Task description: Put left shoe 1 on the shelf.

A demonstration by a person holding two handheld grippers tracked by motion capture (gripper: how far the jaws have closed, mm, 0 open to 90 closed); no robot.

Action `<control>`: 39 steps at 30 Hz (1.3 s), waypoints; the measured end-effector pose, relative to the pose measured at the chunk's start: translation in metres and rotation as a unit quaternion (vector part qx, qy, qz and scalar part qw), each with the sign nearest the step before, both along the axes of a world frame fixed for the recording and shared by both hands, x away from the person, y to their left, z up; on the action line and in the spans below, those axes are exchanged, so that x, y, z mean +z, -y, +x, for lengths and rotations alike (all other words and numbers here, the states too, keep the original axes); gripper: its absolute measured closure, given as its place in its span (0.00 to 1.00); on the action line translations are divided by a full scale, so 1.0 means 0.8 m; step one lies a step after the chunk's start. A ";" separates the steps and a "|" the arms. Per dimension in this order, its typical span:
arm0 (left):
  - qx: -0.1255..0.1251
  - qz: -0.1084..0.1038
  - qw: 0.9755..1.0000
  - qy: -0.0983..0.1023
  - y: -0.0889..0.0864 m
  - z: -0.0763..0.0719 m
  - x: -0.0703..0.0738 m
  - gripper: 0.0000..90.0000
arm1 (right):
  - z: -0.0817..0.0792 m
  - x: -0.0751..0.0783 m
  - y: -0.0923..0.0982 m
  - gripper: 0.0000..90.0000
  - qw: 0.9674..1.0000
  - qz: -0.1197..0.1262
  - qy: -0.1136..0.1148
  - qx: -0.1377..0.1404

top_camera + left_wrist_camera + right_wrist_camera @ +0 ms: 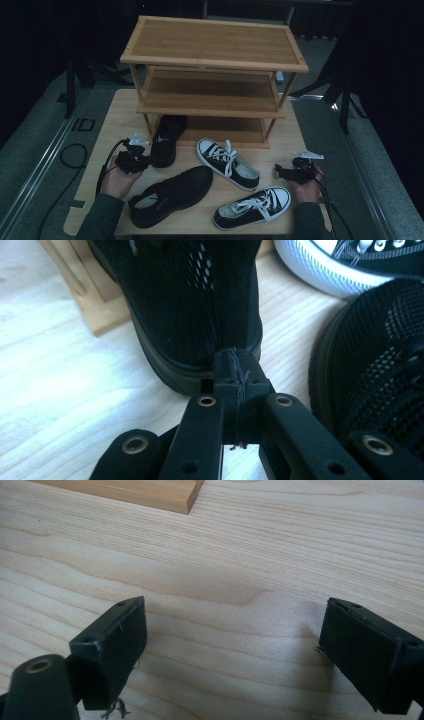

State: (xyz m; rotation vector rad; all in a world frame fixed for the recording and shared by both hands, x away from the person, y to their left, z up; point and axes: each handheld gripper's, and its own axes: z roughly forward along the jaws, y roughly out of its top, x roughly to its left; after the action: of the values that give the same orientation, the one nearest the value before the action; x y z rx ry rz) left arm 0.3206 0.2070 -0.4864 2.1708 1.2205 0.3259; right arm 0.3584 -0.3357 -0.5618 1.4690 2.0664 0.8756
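A black mesh shoe (167, 137) (190, 300) lies with its toe under the wooden shoe rack (215, 45) and its heel toward me. My left gripper (145, 161) (235, 362) is shut, its pads pressed together with their tips against that heel. I cannot tell whether any fabric is pinched between them. A second black shoe (175, 192) (380, 370) lies just right of the gripper. My right gripper (279, 171) (232, 645) stands open low over bare table (225, 570), with nothing between its pads.
Two black sneakers with white laces (227, 162) (255, 206) lie between the hands. The three-shelf rack fills the back of the table (115, 115); its base edge (135, 492) lies ahead of the right gripper. Cables trail from both grippers. The floor around is dark.
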 end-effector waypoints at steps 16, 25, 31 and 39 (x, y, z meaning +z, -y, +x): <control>-0.006 0.055 0.998 -0.018 0.012 0.001 -0.028 0.99 | 0.000 0.000 0.000 0.13 1.000 0.000 0.000 0.000; -0.017 0.062 0.998 -0.011 0.026 0.010 -0.025 0.99 | 0.000 0.000 0.000 0.13 1.000 0.000 0.000 0.000; -0.019 0.067 0.998 -0.001 0.030 0.022 -0.022 0.99 | 0.000 0.000 0.000 0.13 1.000 0.000 0.000 0.000; -0.016 0.065 0.998 0.000 0.039 0.038 -0.023 0.99 | 0.000 0.000 0.000 0.13 1.000 0.000 0.000 0.000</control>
State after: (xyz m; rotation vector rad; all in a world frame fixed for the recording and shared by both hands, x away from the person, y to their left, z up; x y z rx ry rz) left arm 0.3508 0.1761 -0.5046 2.2978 1.1927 0.4032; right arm 0.3585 -0.3357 -0.5617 1.4690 2.0665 0.8754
